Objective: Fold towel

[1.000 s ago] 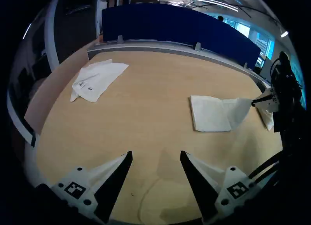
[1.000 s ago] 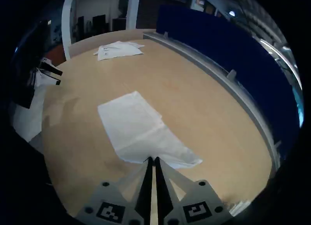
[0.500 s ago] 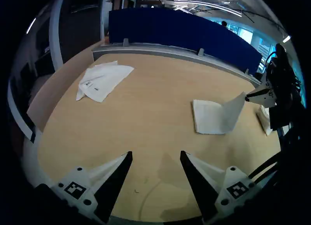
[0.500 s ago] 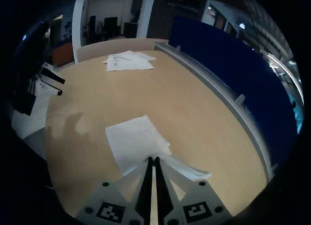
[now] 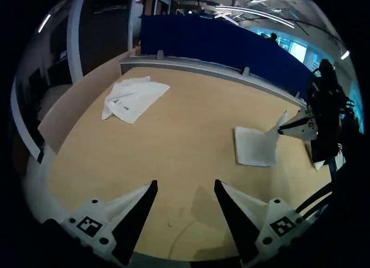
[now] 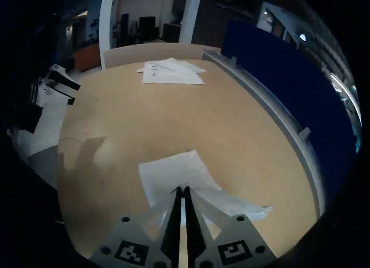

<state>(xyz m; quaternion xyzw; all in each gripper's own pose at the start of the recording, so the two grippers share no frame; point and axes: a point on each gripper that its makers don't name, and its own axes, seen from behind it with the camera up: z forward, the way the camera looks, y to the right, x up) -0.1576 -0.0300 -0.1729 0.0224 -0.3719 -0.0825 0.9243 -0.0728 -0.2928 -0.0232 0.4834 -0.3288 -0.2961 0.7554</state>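
1. Right claw (image 6: 181, 189): the two fingers are pressed almost together on one edge of the white cloth towel (image 6: 173, 173). They hold that edge raised off the pale wooden worktop (image 6: 138, 124).
2. Towel, flat part: it rests on the worktop directly ahead of the right claw's fingertips. Its free edge lies farthest away, roughly along the line of the fingers. A loose flap trails to the right of the claw.
3. Governing relation (judgement): the held edge is nearest and the free edge is straight ahead. The fold therefore appears to call for carrying the held edge forward over the flat part.
4. Left claw (image 5: 185, 182): the fingers stand wide apart and hold nothing, above bare worktop. The towel lies well apart, ahead and to its right, so the right claw is the nearer.
5. Background: a second white towel (image 5: 134, 99) lies rumpled near the far-left corner, well apart from the first. Behind it stands a dark blue partition (image 5: 222, 36).
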